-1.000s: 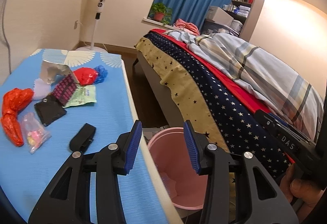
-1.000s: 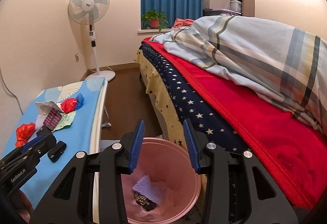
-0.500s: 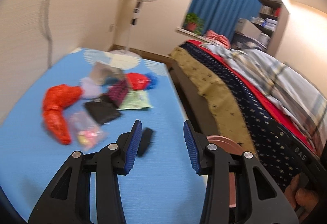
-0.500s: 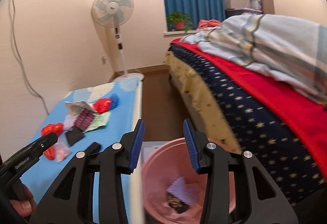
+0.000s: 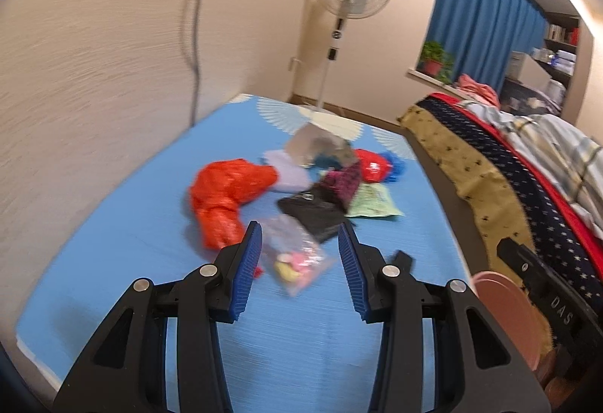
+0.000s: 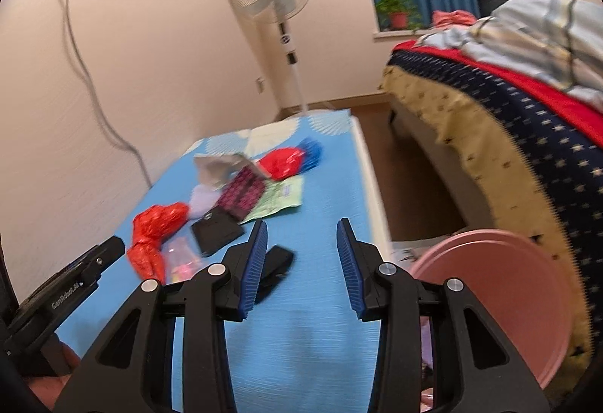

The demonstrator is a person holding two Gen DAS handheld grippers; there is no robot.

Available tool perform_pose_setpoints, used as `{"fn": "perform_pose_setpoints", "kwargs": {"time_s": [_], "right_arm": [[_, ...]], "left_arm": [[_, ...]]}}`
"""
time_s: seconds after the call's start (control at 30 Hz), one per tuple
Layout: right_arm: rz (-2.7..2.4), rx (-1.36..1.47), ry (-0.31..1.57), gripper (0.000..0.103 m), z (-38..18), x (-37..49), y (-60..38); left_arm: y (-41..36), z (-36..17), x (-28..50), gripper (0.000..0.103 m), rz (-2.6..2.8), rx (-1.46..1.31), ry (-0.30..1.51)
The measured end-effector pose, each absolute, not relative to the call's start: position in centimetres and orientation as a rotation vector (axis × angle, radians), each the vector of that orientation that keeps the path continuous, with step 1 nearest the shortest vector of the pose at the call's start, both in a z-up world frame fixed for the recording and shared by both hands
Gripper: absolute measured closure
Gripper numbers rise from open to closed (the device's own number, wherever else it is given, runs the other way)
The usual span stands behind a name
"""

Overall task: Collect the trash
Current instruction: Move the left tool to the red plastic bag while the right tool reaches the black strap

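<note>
Right wrist: black object (image 6: 277,267) (perhaps blurred) behind tongs (image 6: 301,267)

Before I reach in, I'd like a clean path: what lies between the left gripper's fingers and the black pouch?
A clear bag of sweets lies there, short of the black pouch, in the left wrist view.

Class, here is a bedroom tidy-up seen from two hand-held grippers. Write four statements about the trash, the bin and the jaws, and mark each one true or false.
1. The left gripper has its jaws open with nothing between them. True.
2. The pink bin stands on the blue table. False: it stands on the floor beside the table.
3. The right gripper is shut on the red bag. False: it is open and empty; the bag lies on the table.
4. A clear bag of sweets lies on the table. True.
</note>
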State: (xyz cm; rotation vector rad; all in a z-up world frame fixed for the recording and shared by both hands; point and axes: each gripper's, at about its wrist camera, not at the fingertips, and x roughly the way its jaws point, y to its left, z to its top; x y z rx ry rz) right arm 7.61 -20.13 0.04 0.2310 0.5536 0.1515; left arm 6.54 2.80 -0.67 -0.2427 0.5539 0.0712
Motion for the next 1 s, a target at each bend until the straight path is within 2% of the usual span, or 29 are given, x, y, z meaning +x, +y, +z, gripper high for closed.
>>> {"fn": "perform_pose_setpoints", "kwargs": {"time_s": [0.63,1.0], "right_arm": [[0.177,0.223,0.737,0.063,-5.4,12.2,-15.4],[0.171,0.188,0.794,0.064,-6.1,13.1,-14.8]], "left_arm": [[6.9,-4.3,10.5,0.061,0.257,-0.309,0.639],[7.7,-5.7,12.2,0.061,0.279,-0.338,0.695]]}}
